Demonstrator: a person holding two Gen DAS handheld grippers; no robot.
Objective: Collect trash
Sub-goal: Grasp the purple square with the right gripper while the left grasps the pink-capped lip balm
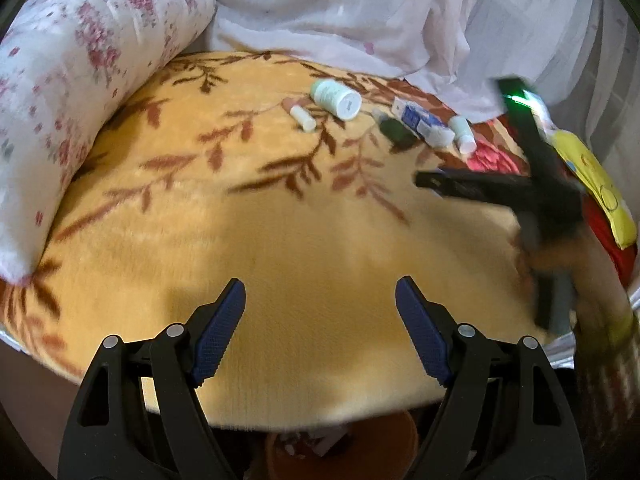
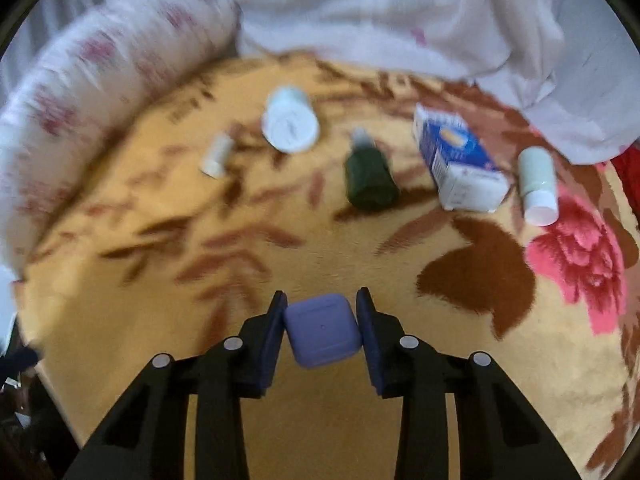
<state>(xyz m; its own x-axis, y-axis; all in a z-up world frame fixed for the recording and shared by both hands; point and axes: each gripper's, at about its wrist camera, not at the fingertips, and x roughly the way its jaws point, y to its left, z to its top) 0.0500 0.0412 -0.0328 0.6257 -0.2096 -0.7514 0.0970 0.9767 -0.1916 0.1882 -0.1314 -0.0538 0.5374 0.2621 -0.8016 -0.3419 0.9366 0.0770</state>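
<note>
1. since the yellow blanket (image 2: 328, 420) covers the bed and everything lies loose on it, both tools hang angled down over it, with a flowered pillow (image 1: 72, 80) at its far left edge and a pale sheet (image 2: 400, 20) bunched behind.
2. because it carries nothing, the left tool (image 1: 320, 320) stands released, its blue pads wide apart over bare blanket; the scattered items lie well ahead of it and to its right.
3. the right tool (image 2: 322, 328) is clenched on a purple case (image 2: 322, 330), the pads pressing its two sides, so the case sits squarely between them, clear of the row ahead.
4. ahead of the right tool lie a blue-and-white box (image 2: 460, 164), a white jar (image 2: 290, 122) and a dark green bottle (image 2: 370, 178), well apart from it.
5. smallest, a pale tube (image 2: 538, 188) lies far right of that tool and a small white stick (image 2: 218, 156) far left; likely these are trash not yet gathered.
6. below the left tool an orange bin (image 1: 344, 448) shows under the bed edge, probably the drop point.
</note>
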